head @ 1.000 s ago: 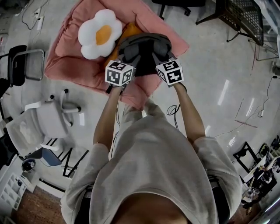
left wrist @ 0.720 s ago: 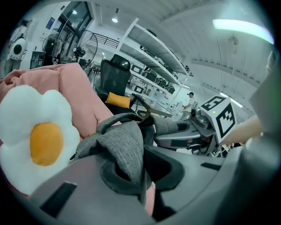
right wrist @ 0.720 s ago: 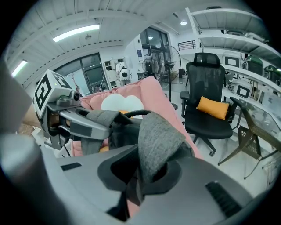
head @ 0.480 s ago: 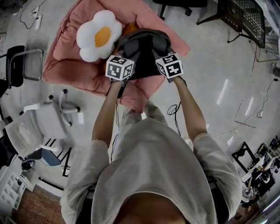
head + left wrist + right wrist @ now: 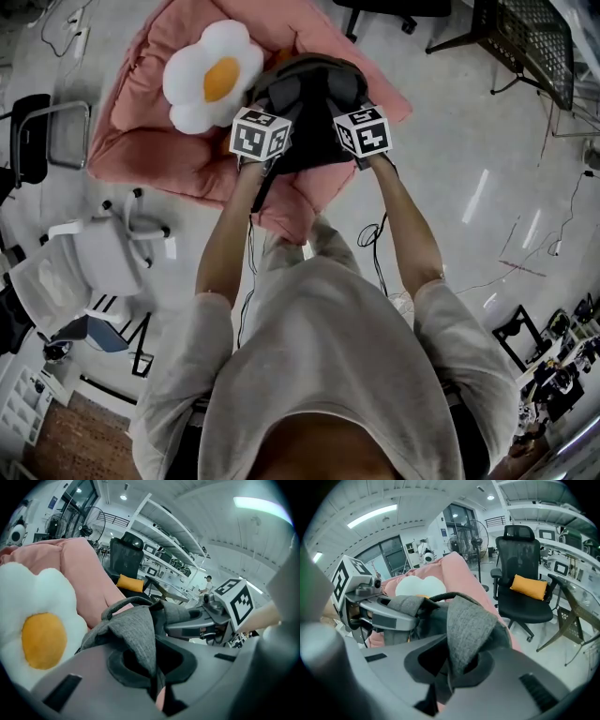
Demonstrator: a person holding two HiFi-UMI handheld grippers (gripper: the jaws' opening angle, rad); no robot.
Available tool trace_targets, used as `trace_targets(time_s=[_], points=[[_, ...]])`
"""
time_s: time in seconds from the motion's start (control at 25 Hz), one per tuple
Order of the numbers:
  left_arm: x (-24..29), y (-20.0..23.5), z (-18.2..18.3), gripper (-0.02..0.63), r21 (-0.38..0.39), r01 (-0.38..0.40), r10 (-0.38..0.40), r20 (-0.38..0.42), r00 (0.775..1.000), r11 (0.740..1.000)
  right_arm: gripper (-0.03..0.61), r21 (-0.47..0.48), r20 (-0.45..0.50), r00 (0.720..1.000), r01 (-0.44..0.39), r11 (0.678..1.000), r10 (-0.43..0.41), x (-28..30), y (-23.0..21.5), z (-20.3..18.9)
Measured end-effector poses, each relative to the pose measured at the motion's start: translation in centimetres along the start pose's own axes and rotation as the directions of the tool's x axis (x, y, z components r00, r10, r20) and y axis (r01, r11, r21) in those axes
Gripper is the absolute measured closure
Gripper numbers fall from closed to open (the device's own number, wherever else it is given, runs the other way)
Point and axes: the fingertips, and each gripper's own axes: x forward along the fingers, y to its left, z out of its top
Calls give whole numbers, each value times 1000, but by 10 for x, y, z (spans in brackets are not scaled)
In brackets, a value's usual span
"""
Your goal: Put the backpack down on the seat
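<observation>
A grey backpack (image 5: pixel 309 89) hangs over the pink cushioned seat (image 5: pixel 150 150), just right of a white flower cushion with a yellow centre (image 5: pixel 211 75). My left gripper (image 5: pixel 265 127) is shut on a grey fabric strap of the backpack (image 5: pixel 136 634), which runs down between its jaws. Beside it, my right gripper (image 5: pixel 356 124) is shut on another grey strap (image 5: pixel 468 620). The left gripper view has the flower cushion (image 5: pixel 37 634) and the pink seat (image 5: pixel 79 569) at its left. I cannot see whether the bag's bottom touches the seat.
A white office chair (image 5: pixel 103 258) and a black chair (image 5: pixel 37 141) stand left of the seat. A black office chair with an orange cushion (image 5: pixel 525 588) is beyond the seat at the right. A dark mesh rack (image 5: pixel 525 37) stands at the far right, and cables lie on the floor.
Both grippers have carried the backpack farther over the pink seat and lower. The bag now hides most of the orange patch behind it. Both grips are unchanged.
</observation>
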Motion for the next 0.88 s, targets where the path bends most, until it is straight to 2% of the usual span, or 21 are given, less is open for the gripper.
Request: trace_targets(time_s=[0.28, 0.44, 0.52, 0.56, 0.68, 0.8, 0.88], points=[[13, 15, -4, 580, -21, -39, 39, -19, 999, 999, 546, 0, -19, 1000, 7, 1000, -7, 14, -6, 2], [17, 14, -4, 580, -17, -31, 31, -11, 999, 999, 527, 4, -18, 1000, 13, 1000, -13, 16, -9, 1], [18, 13, -6, 575, -20, -21, 20, -8, 1000, 1000, 478, 13, -17, 1000, -4, 1000, 5, 17, -8, 0], [18, 12, -8, 550, -25, -20, 20, -9, 1000, 1000, 440, 15, -18, 1000, -15, 1000, 15, 17, -7, -2], [19, 12, -16, 412, -41, -24, 23, -26, 999, 999, 320, 15, -21, 999, -32, 999, 33, 16, -3, -8], [17, 11, -22, 374, -47, -25, 24, -27, 999, 999, 213, 11, -1, 1000, -31, 999, 31, 14, -1, -10], [15, 9, -28, 352, -50, -29, 28, -28, 999, 998, 193, 7, 7, 999, -33, 999, 33, 11, 1, -13]])
